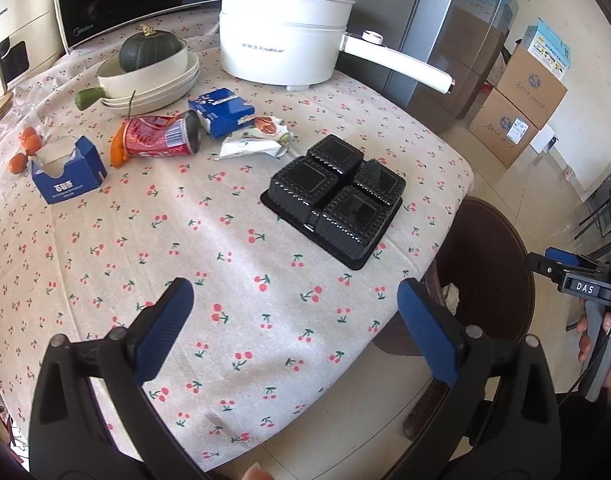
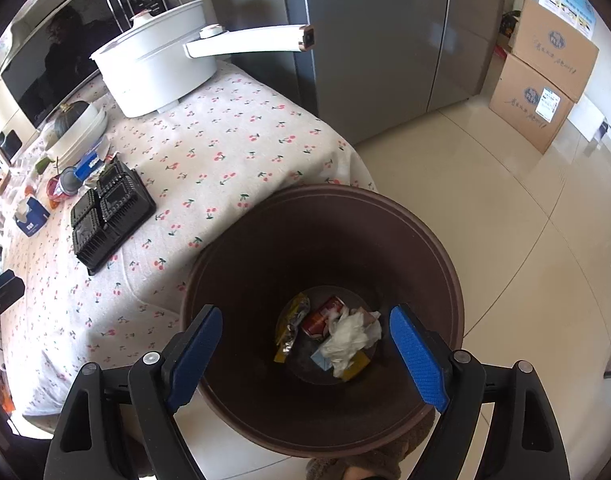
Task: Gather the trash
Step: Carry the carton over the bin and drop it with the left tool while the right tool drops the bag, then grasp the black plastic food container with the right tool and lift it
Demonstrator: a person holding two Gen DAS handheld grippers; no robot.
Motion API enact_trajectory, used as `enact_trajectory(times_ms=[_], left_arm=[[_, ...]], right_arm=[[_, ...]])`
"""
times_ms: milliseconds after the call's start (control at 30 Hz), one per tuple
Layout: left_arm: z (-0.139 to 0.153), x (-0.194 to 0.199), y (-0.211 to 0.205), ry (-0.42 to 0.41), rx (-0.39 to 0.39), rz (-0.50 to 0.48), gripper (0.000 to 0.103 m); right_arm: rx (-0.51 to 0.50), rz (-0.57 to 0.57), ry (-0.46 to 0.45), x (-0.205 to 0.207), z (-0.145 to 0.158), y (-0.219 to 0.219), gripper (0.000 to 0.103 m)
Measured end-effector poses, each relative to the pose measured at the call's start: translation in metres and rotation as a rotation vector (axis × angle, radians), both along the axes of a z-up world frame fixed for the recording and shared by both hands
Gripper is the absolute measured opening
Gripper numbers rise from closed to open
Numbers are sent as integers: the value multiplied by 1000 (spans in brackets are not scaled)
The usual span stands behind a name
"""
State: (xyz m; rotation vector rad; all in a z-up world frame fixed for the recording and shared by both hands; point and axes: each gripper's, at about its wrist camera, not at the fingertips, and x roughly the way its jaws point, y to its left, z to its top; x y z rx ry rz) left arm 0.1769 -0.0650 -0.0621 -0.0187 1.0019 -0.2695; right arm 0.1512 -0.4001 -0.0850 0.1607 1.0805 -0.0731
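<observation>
Both grippers (image 1: 295, 320) (image 2: 305, 344) gape empty; bin (image 2: 425, 240) part-filled; tray (image 1: 337, 196), can (image 1: 161, 136) at eleven o'clock remain.

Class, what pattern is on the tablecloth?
Red cherries on cream tablecloth; clearest in the left wrist view.

Left gripper (image 1: 293, 320) and right gripper (image 2: 305, 350) both gape wide, angled downward

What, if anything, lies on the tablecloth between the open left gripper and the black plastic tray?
Nothing visible does. Only bare cherry-print tablecloth lies between the open left gripper and the black plastic tray; the crushed red can and wrappers lie beyond it.
</observation>
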Motion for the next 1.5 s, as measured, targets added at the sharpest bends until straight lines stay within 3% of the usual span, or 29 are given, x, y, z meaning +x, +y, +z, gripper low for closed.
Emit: enact_trajectory(times_ms=[533, 867, 1000, 1233, 1433, 1500], left_arm=[[2, -2, 93, 26, 25, 140, 101], [-4, 3, 131, 53, 67, 203, 102], [-6, 4, 139, 65, 62, 210, 102], [-10, 8, 149, 82, 61, 214, 102], [-13, 13, 152, 93, 64, 214, 102], [-14, 14, 151, 95, 63, 214, 102]], right_arm=[[32, 135, -40, 49, 22, 103, 90], [124, 166, -22, 92, 20, 172, 93], [166, 93, -5, 114, 8, 181, 93], [109, 18, 22, 141, -15, 172, 91], [79, 16, 40, 152, -25, 161, 75], [88, 22, 48, 154, -29, 160, 75]])
